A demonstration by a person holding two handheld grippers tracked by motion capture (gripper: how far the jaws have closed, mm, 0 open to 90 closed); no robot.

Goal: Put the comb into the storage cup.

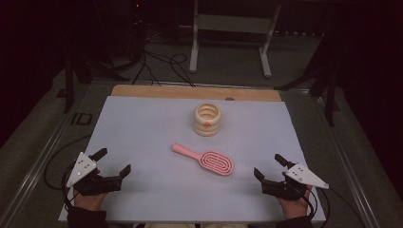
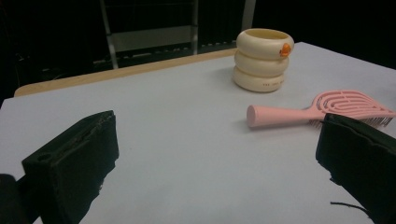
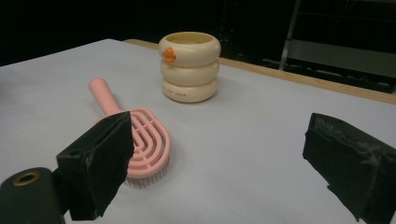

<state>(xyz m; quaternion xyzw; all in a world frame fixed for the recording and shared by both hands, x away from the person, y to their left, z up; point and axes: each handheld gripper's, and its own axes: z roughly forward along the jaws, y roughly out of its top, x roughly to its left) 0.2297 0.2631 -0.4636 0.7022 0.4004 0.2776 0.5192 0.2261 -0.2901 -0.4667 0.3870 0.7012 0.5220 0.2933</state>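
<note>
1. High view: a pink hairbrush lies flat mid-surface, at 6 o'clock from a cream ringed cup.
2. The left hand-held gripper and right hand-held gripper both gape, empty.
3. Likely light, stiff plastic; best grasped by the slim handle.

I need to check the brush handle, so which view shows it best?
The left gripper view: the brush handle points at it, unobstructed. The high view shows the whole brush small; in the right gripper view a jaw covers part of its head.
</note>
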